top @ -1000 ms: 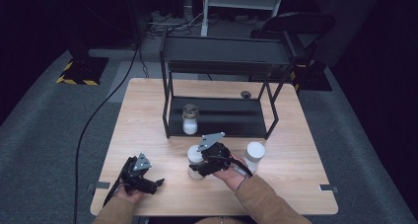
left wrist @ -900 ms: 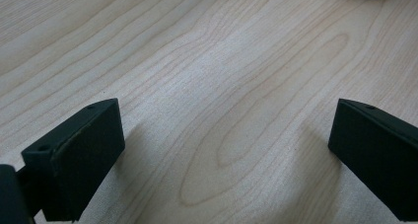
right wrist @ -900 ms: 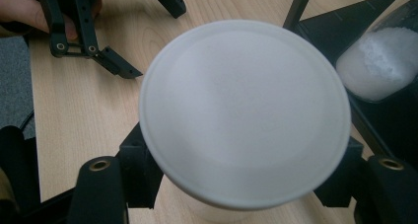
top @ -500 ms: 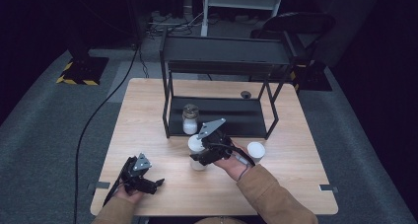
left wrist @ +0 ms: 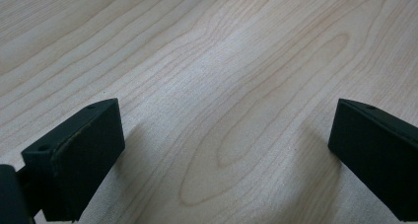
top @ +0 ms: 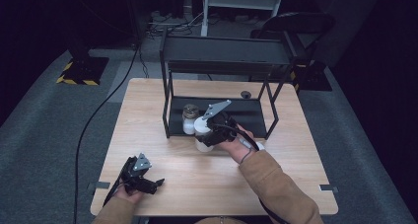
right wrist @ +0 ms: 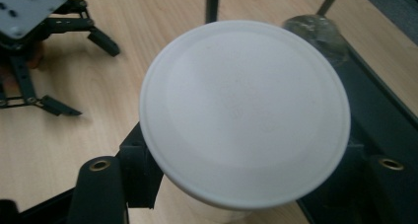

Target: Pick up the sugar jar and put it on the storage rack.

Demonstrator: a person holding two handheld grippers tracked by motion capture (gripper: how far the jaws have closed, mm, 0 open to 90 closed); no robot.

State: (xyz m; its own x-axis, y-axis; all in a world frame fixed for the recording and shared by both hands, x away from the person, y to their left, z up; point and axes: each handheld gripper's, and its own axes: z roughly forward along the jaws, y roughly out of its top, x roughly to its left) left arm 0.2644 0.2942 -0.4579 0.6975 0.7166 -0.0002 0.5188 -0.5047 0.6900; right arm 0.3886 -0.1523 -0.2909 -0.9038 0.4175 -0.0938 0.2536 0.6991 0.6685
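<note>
Right gripper (top: 207, 134): jaws closed on a white lidded container (right wrist: 245, 110), one jaw on each side of its body just under the lid's rim. In the right gripper view the round white lid faces the camera and hides most of the body below it. From the high view the container sits between the jaws at the front edge of the black metal rack (top: 222, 61), close to the rack's front-left post, over the wooden worktop (top: 148, 115); I cannot tell whether its base touches the wood. The person's right hand (top: 241, 140) wraps the gripper from behind, tan sleeve trailing toward the near edge.

Just behind and left of the held container, a glass jar (top: 189, 119) with white contents and a dull metal lid stands on the rack's lower shelf.

Left gripper (top: 140, 177): jaws spread wide apart, nothing between them. In the left gripper view there is bare wood grain between the two black jaws. It rests near the front-left corner of the worktop, well apart from the container.
</note>
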